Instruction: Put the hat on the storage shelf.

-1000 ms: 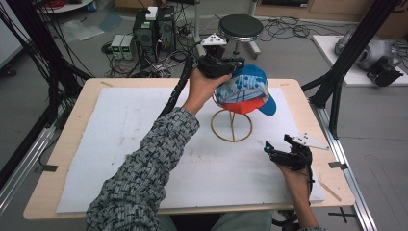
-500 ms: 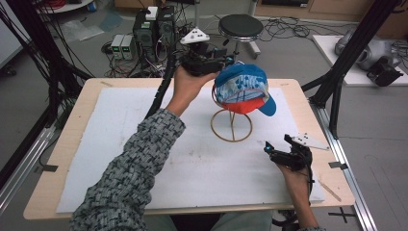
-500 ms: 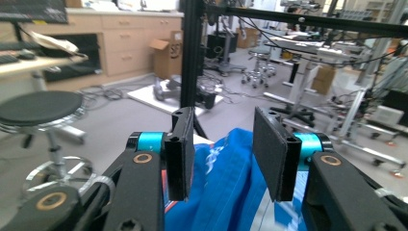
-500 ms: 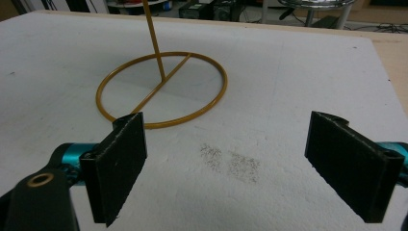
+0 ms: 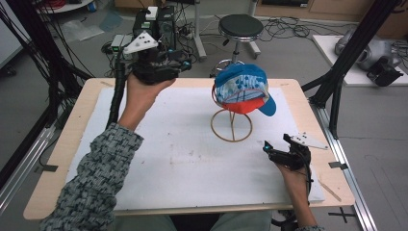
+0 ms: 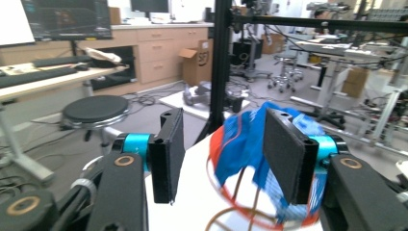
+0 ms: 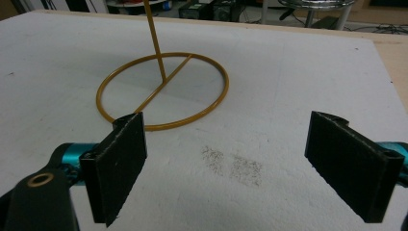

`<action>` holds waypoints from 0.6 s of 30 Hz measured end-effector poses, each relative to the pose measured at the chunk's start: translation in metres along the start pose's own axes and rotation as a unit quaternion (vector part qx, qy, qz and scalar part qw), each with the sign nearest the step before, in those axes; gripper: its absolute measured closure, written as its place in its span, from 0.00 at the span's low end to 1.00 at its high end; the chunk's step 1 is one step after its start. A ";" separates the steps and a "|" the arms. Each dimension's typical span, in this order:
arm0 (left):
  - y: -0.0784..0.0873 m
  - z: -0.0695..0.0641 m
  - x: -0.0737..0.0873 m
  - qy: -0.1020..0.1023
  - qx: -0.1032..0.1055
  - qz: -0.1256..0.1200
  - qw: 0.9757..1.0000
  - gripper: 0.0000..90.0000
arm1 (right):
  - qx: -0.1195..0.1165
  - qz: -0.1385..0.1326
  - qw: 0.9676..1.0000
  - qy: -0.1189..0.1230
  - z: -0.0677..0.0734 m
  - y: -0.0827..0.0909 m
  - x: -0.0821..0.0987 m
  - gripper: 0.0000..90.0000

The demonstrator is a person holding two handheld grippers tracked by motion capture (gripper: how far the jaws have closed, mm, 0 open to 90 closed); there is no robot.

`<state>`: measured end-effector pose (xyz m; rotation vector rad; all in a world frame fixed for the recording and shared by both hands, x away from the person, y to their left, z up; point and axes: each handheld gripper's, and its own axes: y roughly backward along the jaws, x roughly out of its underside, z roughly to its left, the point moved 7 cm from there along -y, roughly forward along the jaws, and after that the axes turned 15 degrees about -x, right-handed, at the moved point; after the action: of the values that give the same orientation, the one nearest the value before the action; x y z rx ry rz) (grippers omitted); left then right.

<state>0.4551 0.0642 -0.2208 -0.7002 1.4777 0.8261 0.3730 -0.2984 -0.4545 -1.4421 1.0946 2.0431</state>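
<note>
Moved away from the cap [image 5: 243, 90] since the earlier pictures: left claw [image 5: 185, 61], once right at the cap's crown, now up and off to the left, past the far edge of the tabletop [image 5: 57, 159], jaws just opened partway with nothing between them. Cap sitting on top of the gold wire stand [image 5: 232, 126], near the middle of the tabletop, blue brim pointing right. From the left claw, cap lies to the right and a bit lower, well apart. Right claw [image 5: 273, 151] resting near the front right, jaws wide, holding nothing, closer to the stand's ring than the left one. Left claw's own view: cap [image 6: 250, 144] just beyond its right jaw, blurry. Right claw's own view: ring and thin post of the stand [image 7: 162, 91] close up, with grey smudges [image 7: 233, 166] on the white mat [image 7: 288, 72].
</note>
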 end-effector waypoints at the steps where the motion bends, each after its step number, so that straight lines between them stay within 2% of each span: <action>1: 0.004 0.003 0.001 -0.002 -0.004 0.000 1.000 0.54 | 0.000 0.000 1.000 0.000 0.000 0.000 0.000 0.15; 6: 0.032 0.021 0.015 -0.014 -0.035 0.000 0.999 0.51 | 0.002 -0.001 1.000 0.001 0.000 0.000 0.000 0.15; 11: 0.054 0.031 0.028 -0.023 -0.055 0.000 0.998 0.46 | 0.003 -0.001 1.000 0.001 0.000 0.000 0.000 0.15; 16: 0.078 0.039 0.052 -0.025 -0.064 0.001 0.998 0.45 | 0.003 0.000 1.000 -0.001 0.000 0.001 0.000 0.15; 18: 0.087 0.042 0.062 -0.026 -0.075 0.005 0.997 0.45 | 0.002 -0.001 1.000 0.000 0.001 0.000 0.000 0.15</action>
<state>0.4028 0.1510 -0.2754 -0.7778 1.3844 0.9625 0.3722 -0.2981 -0.4542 -1.4399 1.0963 2.0393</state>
